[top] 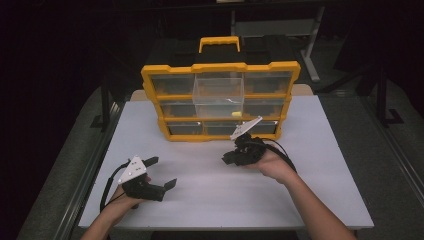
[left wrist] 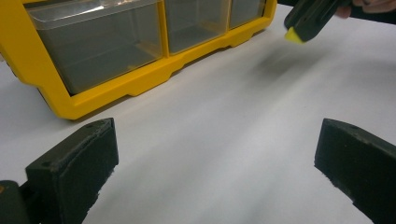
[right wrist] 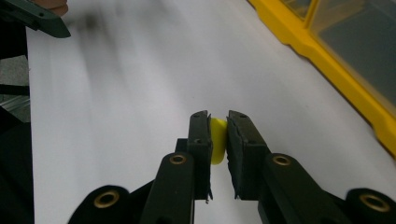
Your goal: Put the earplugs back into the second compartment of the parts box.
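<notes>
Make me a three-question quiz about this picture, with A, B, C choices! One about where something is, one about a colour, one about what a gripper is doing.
1. Where does the organizer box stand?
A. at the far side of the table
B. on the floor
C. beside the person's elbow

2. What colour is the small piece in the right gripper?
A. red
B. yellow
C. blue

3. How do the left gripper jaws stand?
A. clamped on a piece
B. shut with nothing between
C. wide open

Answers:
1 A: the high view shows it behind both hands on the white table.
2 B: it shows yellow between the black jaws.
3 C: bare table lies between them.
</notes>
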Available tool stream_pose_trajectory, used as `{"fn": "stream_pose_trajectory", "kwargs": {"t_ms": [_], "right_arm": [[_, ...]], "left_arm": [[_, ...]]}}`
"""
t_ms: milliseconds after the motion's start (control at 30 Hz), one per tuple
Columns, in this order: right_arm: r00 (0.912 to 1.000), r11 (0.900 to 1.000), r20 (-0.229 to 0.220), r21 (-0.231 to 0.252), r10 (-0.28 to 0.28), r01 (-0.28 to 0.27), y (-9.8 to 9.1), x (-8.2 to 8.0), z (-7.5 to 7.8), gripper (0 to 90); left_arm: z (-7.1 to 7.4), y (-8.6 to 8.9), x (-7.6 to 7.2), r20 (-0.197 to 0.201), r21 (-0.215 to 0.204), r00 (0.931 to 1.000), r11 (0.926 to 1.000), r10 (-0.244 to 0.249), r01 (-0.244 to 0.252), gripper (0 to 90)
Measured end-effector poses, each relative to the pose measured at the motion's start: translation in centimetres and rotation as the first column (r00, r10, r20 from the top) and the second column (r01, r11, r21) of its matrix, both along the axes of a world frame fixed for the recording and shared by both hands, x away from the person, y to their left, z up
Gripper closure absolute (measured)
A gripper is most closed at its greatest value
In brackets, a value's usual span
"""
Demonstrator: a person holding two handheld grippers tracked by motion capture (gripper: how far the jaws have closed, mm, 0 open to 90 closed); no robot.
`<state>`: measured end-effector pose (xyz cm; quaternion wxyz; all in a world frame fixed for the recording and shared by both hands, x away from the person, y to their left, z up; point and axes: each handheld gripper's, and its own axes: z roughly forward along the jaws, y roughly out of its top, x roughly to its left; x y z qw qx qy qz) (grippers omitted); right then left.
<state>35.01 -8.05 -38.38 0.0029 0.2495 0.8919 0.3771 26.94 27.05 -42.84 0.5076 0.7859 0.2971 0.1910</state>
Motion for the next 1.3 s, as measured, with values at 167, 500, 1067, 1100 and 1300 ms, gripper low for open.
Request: {"fn": "stream_pose_trajectory", "kwargs": {"t_ms": [167, 500, 1067, 1100, 1300], "right_arm": [[0.9999, 0.9999, 0.000, 0.003, -0.010, 0.010, -1.2, -0.1, 1.1, 78.3], [0.9996, 0.9994, 0.008, 0.023, -0.027, 0.027, -3.5, 0.0, 3.7, 78.5], [0.9981, 0.9980, 0.022, 0.026, -0.057, 0.057, -6.7, 0.0, 9.0, 78.5], [0.9981, 0.9981, 0.025, 0.026, -0.057, 0.056, -6.8, 0.0, 9.3, 78.5], [0.9976, 0.9976, 0.032, 0.034, -0.062, 0.061, -7.5, 0.1, 11.4, 78.4]], "left_arm": [[0.0, 0.0, 0.0, -0.002, 0.000, 1.0000, 1.0000, 0.002, -0.002, 0.0], [0.0, 0.1, 0.0, -0.003, 0.000, 1.0000, 1.0000, 0.002, -0.002, 0.0], [-0.1, 0.0, 0.0, -0.002, 0.005, 1.0000, 1.0000, 0.001, -0.001, 0.0], [-0.1, 0.0, 0.0, -0.002, 0.005, 1.0000, 1.0000, 0.001, -0.001, 0.0], [-0.1, 0.0, 0.1, -0.003, 0.006, 1.0000, 1.0000, 0.000, 0.000, 0.0]]}}
